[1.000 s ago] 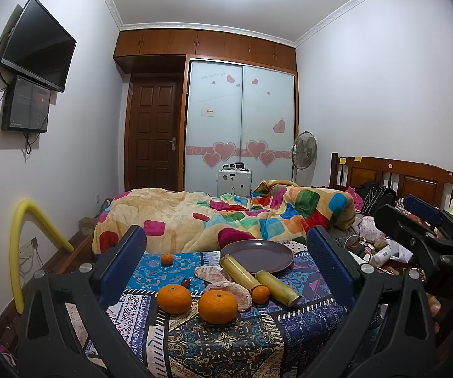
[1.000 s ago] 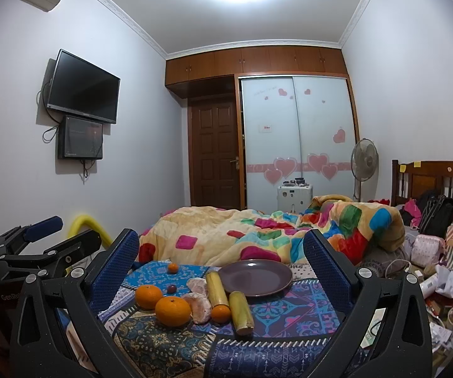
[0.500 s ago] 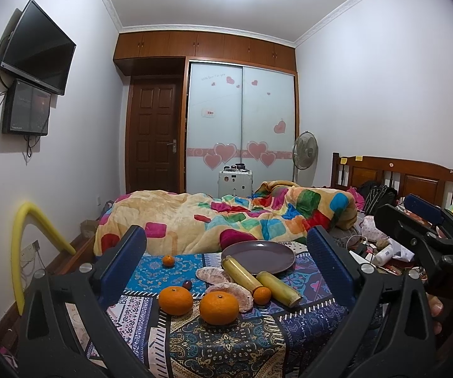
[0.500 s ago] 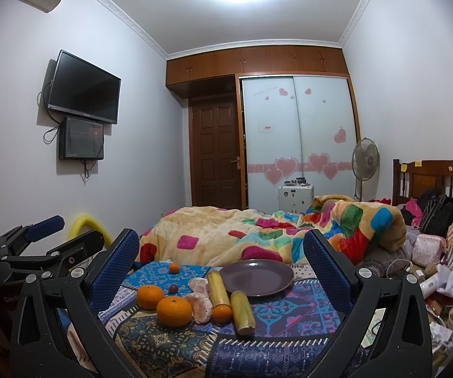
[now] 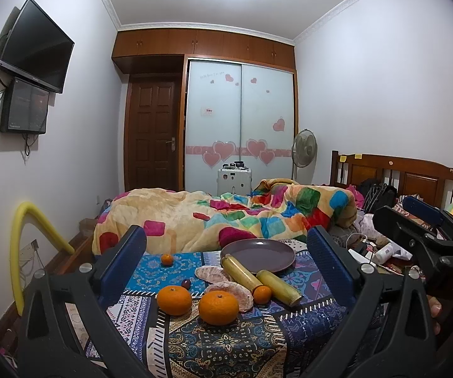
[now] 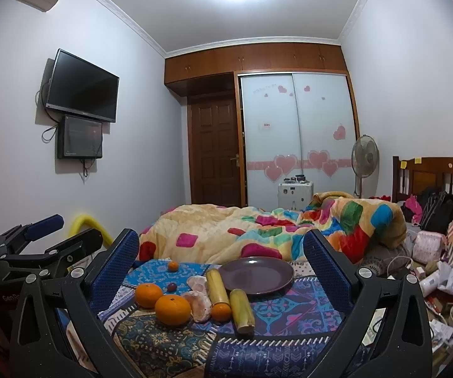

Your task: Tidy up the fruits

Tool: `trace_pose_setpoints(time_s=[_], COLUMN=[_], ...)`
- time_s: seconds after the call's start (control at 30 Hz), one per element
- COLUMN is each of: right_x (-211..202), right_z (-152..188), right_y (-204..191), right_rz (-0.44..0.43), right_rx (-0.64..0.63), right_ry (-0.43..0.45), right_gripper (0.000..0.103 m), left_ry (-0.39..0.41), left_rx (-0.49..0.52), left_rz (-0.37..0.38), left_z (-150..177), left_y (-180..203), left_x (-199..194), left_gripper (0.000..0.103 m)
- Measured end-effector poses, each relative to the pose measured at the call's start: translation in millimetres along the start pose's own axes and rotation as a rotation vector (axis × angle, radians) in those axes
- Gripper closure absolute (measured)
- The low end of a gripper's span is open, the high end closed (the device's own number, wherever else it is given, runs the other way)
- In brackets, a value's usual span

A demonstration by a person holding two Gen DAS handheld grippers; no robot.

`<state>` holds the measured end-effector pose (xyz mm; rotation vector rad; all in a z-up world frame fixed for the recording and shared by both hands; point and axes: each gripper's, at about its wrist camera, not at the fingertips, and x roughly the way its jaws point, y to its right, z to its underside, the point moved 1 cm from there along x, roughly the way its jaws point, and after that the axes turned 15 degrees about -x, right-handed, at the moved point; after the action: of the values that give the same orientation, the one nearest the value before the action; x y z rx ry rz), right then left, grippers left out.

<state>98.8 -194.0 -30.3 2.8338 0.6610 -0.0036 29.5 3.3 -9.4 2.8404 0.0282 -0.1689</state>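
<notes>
On a patterned cloth (image 5: 226, 343) lie two large oranges (image 5: 218, 307) (image 5: 174, 300), two small oranges (image 5: 262, 294) (image 5: 167, 259), two peeled citrus pieces (image 5: 231, 289), a small dark red fruit (image 5: 185, 282) and two yellow-green cane sticks (image 5: 278, 286). An empty purple plate (image 5: 259, 255) sits behind them. My left gripper (image 5: 226, 261) is open and empty, short of the fruit. My right gripper (image 6: 221, 263) is open and empty; the same fruit (image 6: 172, 310) and plate (image 6: 256, 275) lie ahead of it. Each gripper shows at the edge of the other's view.
A colourful quilt (image 5: 226, 217) is heaped behind the cloth. Clutter of bags and bottles (image 6: 431, 267) lies to the right by the wooden headboard (image 5: 396, 176). A yellow foam tube (image 5: 28, 239) stands at the left wall under a TV (image 5: 34, 47).
Both views have drifted only slightly. The fruit and plate have not moved, and both grippers stay open.
</notes>
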Motion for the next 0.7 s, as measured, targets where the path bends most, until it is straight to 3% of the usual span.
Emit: trace_pose_setpoints(time_s=[0.33, 0.7], right_x=[18, 70], right_z=[11, 48], right_y=[3, 11], right_rz=[-0.003, -0.012], right_rx=[0.002, -0.032], right_ry=[-0.042, -0.214], right_gripper=[0.0, 0.0], left_ry=[-0.041, -0.174], left_rx=[-0.008, -0.02], left_rz=[-0.033, -0.107], left_z=[3, 10], left_y=[-13, -55], left_x=[24, 78], left_gripper=[0.0, 0.0])
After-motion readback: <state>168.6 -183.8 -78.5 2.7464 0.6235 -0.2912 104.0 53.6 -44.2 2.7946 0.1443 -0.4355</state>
